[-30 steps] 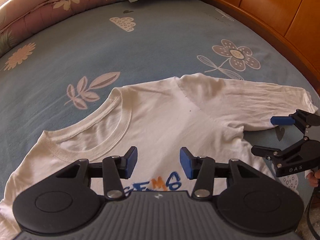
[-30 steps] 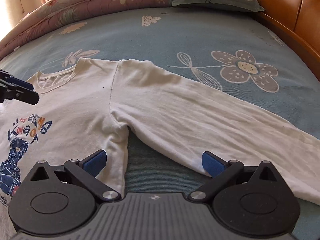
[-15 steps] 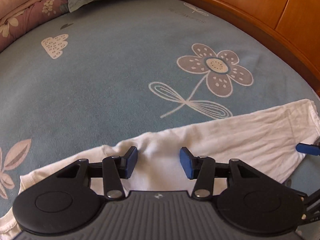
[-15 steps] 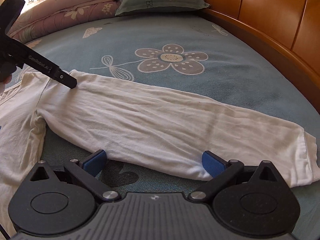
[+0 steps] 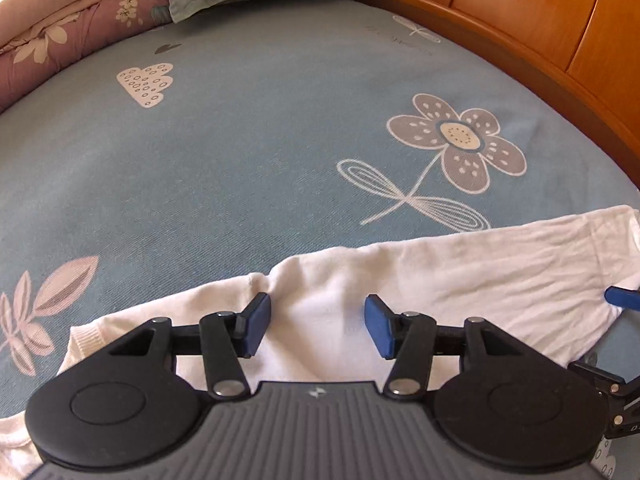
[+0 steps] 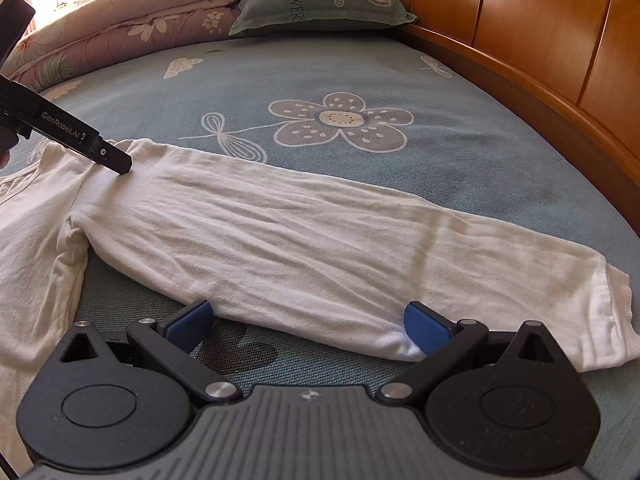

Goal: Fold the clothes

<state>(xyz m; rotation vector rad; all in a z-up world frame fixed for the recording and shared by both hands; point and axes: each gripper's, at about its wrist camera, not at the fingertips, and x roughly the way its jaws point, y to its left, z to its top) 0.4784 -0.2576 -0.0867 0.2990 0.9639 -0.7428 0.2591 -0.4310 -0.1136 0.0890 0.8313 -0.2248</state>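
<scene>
Bed (image 6: 460,152) fills both views, covered by a blue-grey sheet printed with a large grey flower (image 6: 340,120), a dotted cloud (image 5: 146,84) and pale leaves. Orange-brown wooden headboard (image 6: 540,40) curves along the right edge. At the far end lies a folded pink floral quilt (image 6: 132,36) with a green pillow (image 6: 316,0) lettered "FLOWERS" against it. White long-sleeved shirt (image 6: 280,240) lies flat on the sheet; its sleeve runs from the shoulder at left out to the ribbed cuff (image 6: 612,320) at right, creased along its length, and the shirt body continues off the left edge. Left gripper (image 5: 316,326) hangs over the shoulder end of the sleeve, blue pads either side of a patch of white cloth; jaws about half open and have just been opening further, with cloth lying under the gap but not pinched. In the right wrist view its black finger tip rests at the top edge of the sleeve near the shoulder seam; contact cannot be confirmed. Right gripper (image 6: 308,322) sits at the near edge of the sleeve, jaws spread wide: the left pad (image 6: 188,322) is over bare sheet just beside the hem, the right pad (image 6: 424,328) touches or overlaps the sleeve edge towards the cuff. Nothing clamped.
</scene>
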